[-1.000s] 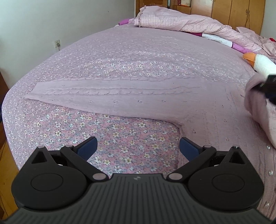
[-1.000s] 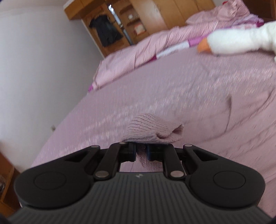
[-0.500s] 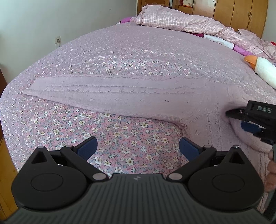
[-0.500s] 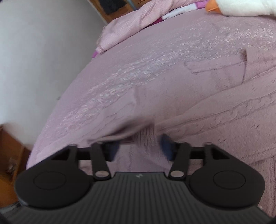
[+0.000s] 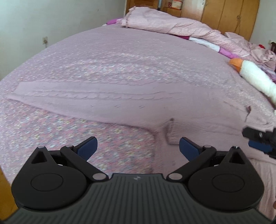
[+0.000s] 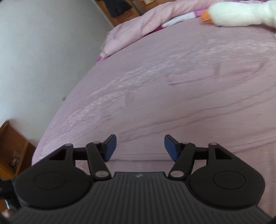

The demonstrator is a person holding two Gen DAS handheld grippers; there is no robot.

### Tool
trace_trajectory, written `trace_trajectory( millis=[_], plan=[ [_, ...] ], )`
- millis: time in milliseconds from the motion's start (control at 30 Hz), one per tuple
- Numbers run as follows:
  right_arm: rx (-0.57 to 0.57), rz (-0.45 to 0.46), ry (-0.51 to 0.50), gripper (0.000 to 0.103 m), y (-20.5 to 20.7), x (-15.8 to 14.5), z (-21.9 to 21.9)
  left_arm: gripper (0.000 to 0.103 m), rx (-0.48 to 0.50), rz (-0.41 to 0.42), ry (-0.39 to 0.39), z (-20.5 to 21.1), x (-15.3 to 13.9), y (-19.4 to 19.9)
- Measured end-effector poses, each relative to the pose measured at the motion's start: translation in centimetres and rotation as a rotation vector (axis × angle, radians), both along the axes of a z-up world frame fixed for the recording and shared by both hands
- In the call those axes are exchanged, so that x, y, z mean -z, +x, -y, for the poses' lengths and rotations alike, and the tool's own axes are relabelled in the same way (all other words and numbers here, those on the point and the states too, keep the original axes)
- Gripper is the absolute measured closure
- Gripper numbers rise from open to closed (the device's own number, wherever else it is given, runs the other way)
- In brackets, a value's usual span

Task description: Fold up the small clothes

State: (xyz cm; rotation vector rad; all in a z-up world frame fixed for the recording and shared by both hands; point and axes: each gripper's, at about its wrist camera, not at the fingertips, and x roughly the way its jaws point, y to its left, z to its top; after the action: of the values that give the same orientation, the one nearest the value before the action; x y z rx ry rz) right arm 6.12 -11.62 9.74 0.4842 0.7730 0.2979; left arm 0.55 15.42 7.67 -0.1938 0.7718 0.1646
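Bedspread (image 5: 120,56) under sweater (image 5: 107,101).

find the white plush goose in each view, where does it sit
Left wrist: the white plush goose lies at the right edge, orange beak pointing left, beyond the pink knit sweater.
Right wrist: the goose is at the top right corner, beak again pointing left.
Shared landmark: the bunched pink quilt at the bed's far end.

A floral-sheeted bed (image 5: 120,56) fills the frame; white wall (image 5: 51,19) upper left, wooden wardrobes (image 5: 224,15) upper right.
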Motion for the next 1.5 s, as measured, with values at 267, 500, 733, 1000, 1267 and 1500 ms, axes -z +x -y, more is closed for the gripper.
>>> trace_trajectory(
  millis=[267, 500, 733, 1000, 1267, 1500],
  plan=[
    [0.199, -0.045, -0.046, 0.038, -2.3, 1.7, 7.0, 0.01, 0.112, 0.033, -0.072, 1.6, 0.2, 3.9],
    [0.301, -0.084, -0.049, 0.038, -3.8, 3.6, 10.8, 0.028, 0.156, -0.034, -0.206, 1.5, 2.9, 7.6],
    [0.309, -0.074, -0.048, 0.04, -4.8, 4.8, 11.9, 0.042, 0.258, 0.026, -0.245, 2.9, 3.1, 7.4],
    [0.288, -0.041, -0.095, 0.04, -4.7, 4.8, 11.3, 0.047, 0.217, 0.061, -0.307, 2.1, 4.6, 8.1],
    [0.294, -0.006, -0.119, 0.04, -5.1, 4.6, 11.1, 0.09, 0.267, 0.35, -0.02, 4.7, 0.1, 4.4],
    [0.269, 0.003, -0.16, 0.04, -4.9, 4.5, 10.9, 0.059, 0.259, 0.184, 0.167, 6.6, 3.8, 5.0]
  ],
)
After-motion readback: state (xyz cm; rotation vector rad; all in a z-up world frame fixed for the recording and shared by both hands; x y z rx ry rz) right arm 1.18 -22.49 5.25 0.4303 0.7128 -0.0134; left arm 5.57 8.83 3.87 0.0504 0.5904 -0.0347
